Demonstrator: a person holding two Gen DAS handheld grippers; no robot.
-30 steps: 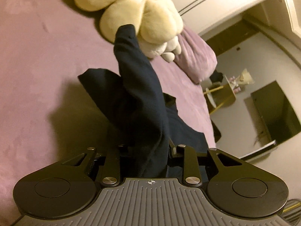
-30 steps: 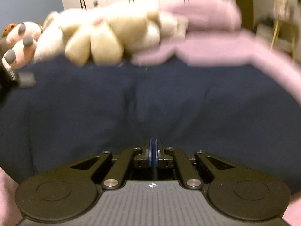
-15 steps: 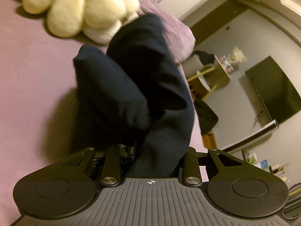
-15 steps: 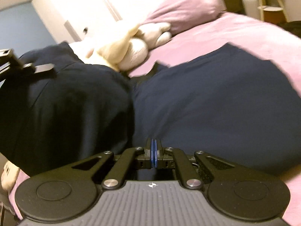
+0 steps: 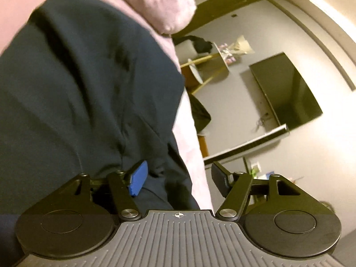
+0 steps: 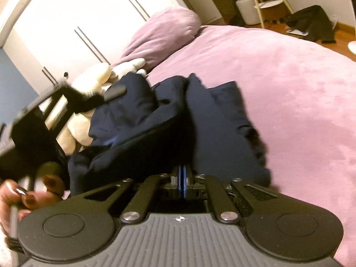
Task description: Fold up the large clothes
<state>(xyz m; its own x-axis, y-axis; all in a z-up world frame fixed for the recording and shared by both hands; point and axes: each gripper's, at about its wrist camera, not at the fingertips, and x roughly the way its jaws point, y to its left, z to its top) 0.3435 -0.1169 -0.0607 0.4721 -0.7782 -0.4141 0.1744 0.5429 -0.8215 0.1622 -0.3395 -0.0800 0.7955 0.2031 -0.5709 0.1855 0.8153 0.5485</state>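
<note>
The navy garment [image 6: 200, 120] lay bunched on the pink bedspread [image 6: 289, 89], its folds heaped toward the head of the bed, where a cream plush toy [image 6: 93, 80] sat just beside it and a mauve pillow [image 6: 164, 31] rested further back against the white wardrobe doors [image 6: 66, 22]. In the left wrist view the same dark cloth [image 5: 84, 84] filled most of the frame, with its edge running down between the fingers of the left gripper [image 5: 178, 180]. That gripper's jaws were opening: the blue pad [image 5: 138, 178] on one finger stood against the fabric while the other finger was well clear of it, out over the edge of the bed, so the pads were not pressing on the cloth. The right gripper [image 6: 183, 184] was pinched tight, its blue pads together with an edge of the navy garment caught between them, the cloth rising from the jaws in a taut ridge. In the right wrist view the left gripper [image 6: 106, 95] showed blurred at the left, above the heap, with a hand [image 6: 26, 195] with painted nails on its handle. Beyond the bed stood a dark television screen [image 5: 287, 91] on the wall and a small side table with gold legs [image 5: 207, 66].
</note>
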